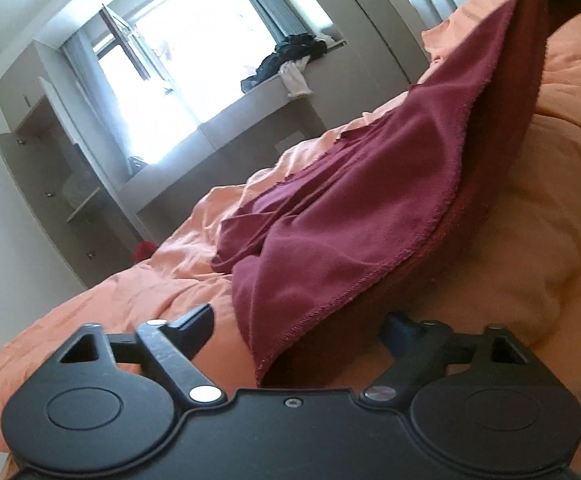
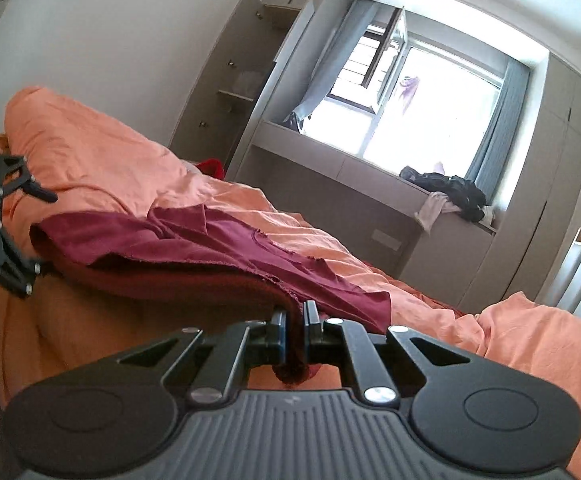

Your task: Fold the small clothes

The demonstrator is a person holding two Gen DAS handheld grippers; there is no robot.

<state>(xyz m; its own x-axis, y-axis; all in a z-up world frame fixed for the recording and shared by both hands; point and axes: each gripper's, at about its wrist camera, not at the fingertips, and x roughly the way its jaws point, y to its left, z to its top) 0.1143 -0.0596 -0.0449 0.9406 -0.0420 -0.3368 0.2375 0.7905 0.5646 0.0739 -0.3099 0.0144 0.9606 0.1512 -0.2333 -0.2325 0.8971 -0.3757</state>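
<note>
Folding looks barely begun. Left wrist view: the left tool (image 1: pixel 298 326) stands spread and released around a hem corner of the maroon garment (image 1: pixel 354 216), rumpled on the orange bed (image 1: pixel 562 184). Right wrist view: the right tool (image 2: pixel 295 322) is clenched on another edge, lifting it; flattening and every fold seem left.

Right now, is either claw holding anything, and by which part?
The right claw pinches the maroon shirt at a corner of its edge. The left claw is open, holding nothing.

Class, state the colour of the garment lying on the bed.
Maroon garment; clearest in the left wrist view.
</note>
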